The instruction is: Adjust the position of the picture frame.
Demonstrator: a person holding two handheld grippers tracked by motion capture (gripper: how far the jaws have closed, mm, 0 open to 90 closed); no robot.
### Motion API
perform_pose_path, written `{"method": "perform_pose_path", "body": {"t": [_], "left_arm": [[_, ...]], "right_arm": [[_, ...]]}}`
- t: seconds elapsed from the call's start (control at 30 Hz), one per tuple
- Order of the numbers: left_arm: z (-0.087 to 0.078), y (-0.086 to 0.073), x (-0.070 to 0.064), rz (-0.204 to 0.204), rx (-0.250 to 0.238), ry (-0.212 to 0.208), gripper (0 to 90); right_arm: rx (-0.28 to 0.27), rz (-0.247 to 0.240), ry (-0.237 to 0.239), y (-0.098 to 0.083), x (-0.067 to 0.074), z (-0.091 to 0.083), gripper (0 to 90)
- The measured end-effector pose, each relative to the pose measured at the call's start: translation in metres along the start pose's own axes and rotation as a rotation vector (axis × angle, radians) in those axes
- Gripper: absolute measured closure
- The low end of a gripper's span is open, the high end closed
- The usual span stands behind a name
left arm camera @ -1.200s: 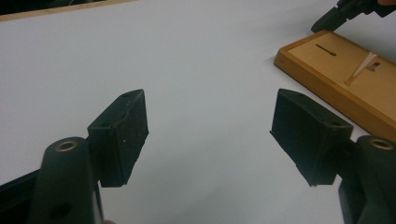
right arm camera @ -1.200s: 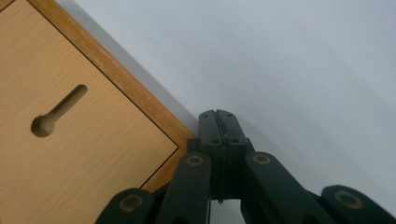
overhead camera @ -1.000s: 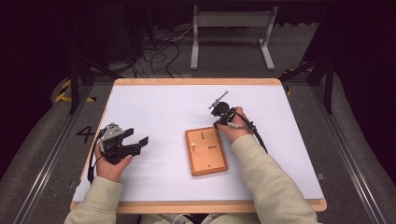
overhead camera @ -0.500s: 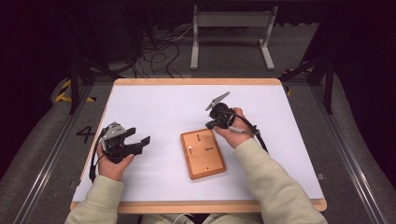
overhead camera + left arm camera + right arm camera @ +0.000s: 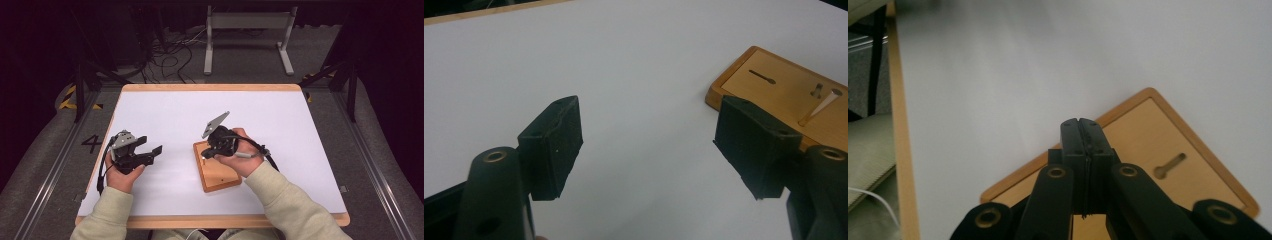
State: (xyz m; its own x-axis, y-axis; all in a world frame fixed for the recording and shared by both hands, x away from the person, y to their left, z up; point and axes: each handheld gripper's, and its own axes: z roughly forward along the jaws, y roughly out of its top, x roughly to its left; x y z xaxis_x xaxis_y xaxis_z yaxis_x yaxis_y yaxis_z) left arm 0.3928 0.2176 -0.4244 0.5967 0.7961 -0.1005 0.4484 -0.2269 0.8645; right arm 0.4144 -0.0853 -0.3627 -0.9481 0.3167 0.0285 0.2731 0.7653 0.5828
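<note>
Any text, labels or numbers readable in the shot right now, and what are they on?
"4": a dark numeral on the grey floor left of the table, at in the high view.
Wooden board: no writing on it, just a keyhole-shaped slot.
Left gripper and right gripper: no legible label or brand.
White table top: no print.

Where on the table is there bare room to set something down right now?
The far half of the white table top, beyond both grippers, is bare, as is the right side past the orange-brown wooden board. Crowded: the near middle, where the right gripper with shut jaws hangs over the board; the open left gripper takes the near left.
</note>
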Motion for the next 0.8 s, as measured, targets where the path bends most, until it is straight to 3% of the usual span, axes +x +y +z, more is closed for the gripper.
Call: {"method": "perform_pose_path", "body": {"t": [0.23, 0.4, 0.63, 0.8], "left_arm": [[0.001, 0.001, 0.0, -0.002, -0.002, -0.003, 27.2], [0.002, 0.001, -0.001, -0.002, -0.002, -0.007, 27.2], [0.005, 0.003, -0.001, 0.01, 0.002, -0.012, 27.3], [0.007, 0.003, -0.001, 0.001, 0.003, -0.018, 27.4]], "right_arm": [[0.039, -0.036, 0.04, 0.006, 0.02, 0.013, 90.0], [0.094, -0.058, 0.066, -0.001, 0.036, 0.034, 90.0], [0.169, -0.062, 0.084, -0.009, 0.049, 0.059, 90.0], [0.22, -0.062, 0.069, -0.013, 0.052, 0.069, 90.0]]}}
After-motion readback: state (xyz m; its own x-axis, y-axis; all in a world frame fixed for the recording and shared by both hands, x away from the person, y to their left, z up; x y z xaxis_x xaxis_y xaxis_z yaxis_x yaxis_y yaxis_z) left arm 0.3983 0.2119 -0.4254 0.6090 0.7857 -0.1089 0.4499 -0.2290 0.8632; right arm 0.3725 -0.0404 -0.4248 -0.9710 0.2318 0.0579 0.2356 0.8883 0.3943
